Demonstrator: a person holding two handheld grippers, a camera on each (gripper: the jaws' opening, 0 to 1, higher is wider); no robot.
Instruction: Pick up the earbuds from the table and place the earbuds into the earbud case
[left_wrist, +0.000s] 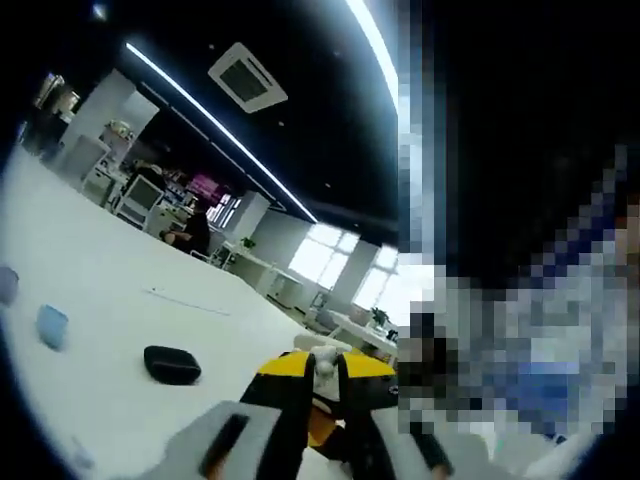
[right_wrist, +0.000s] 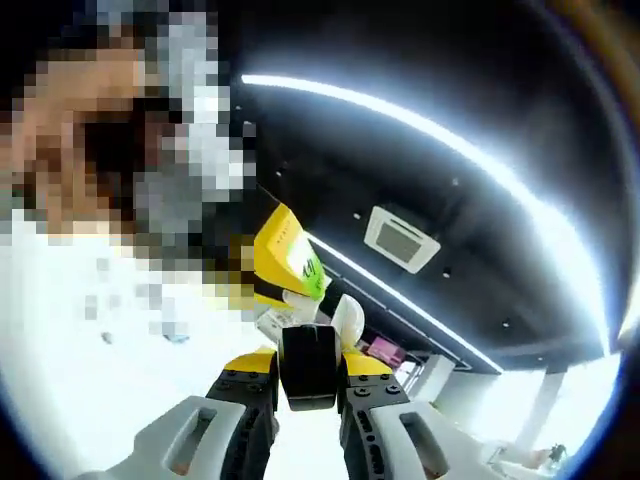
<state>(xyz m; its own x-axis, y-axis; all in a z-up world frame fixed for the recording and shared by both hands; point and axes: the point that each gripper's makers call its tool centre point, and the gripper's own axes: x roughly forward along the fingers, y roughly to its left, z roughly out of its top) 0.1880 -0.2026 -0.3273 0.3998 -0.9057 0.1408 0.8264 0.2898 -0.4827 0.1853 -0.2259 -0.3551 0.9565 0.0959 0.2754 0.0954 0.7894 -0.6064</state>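
In the left gripper view my left gripper (left_wrist: 326, 378) has its yellow-tipped jaws shut on a small white earbud (left_wrist: 325, 362), held up off the white table (left_wrist: 110, 290). A black oval earbud case (left_wrist: 172, 364) lies on that table to the left. In the right gripper view my right gripper (right_wrist: 310, 372) is shut on a black boxy object (right_wrist: 310, 362) that looks like an earbud case. The left gripper (right_wrist: 338, 318) comes in just above it, yellow body tilted, with the white earbud (right_wrist: 347, 318) close over the black object. I cannot tell whether they touch.
A light blue object (left_wrist: 52, 326) and a paler one (left_wrist: 6, 285) lie on the table at the left. A person is close by at the right. Desks and chairs (left_wrist: 140, 195) stand beyond the table's far edge.
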